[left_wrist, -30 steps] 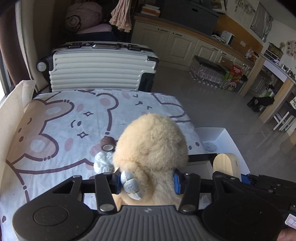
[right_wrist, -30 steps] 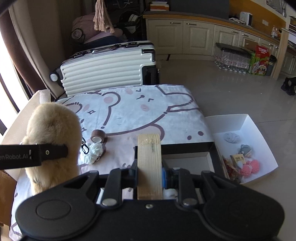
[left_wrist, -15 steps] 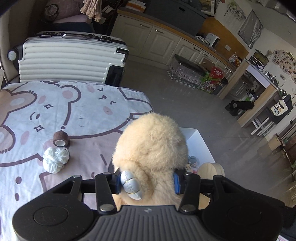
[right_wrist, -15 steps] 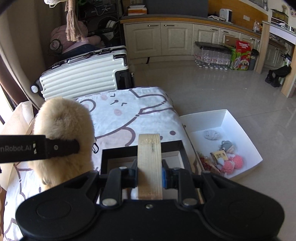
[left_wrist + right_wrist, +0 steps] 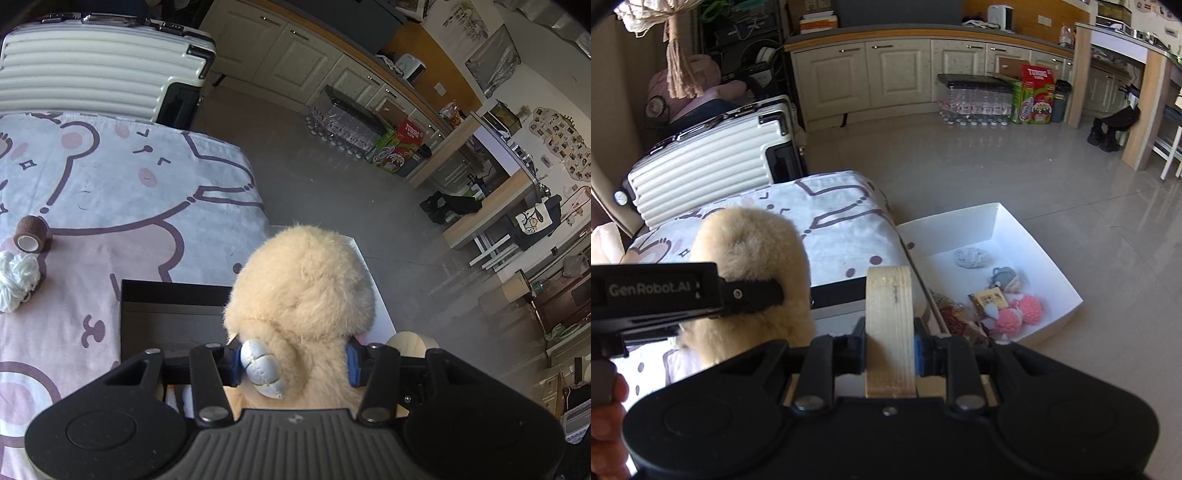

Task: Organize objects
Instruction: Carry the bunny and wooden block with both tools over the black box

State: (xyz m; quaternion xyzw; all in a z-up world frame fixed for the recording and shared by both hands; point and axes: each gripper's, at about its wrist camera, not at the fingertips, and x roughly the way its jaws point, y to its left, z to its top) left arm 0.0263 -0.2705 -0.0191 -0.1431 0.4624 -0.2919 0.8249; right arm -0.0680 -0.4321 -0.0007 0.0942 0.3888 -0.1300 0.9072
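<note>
Now | left gripper (image 5: 293, 363): fluffy plush (image 5: 301, 295) | right gripper (image 5: 889, 352): rounded wooden block (image 5: 891, 328)

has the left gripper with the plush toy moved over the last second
Yes. The left gripper, shut on the plush toy, has swung right, away from the brown tape roll and toward the white box.

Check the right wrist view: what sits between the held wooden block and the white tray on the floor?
Right wrist view: only the bear-print sheet's edge and the black box's rim lie between the pale wooden block and the white cardboard tray; nothing loose.
</note>
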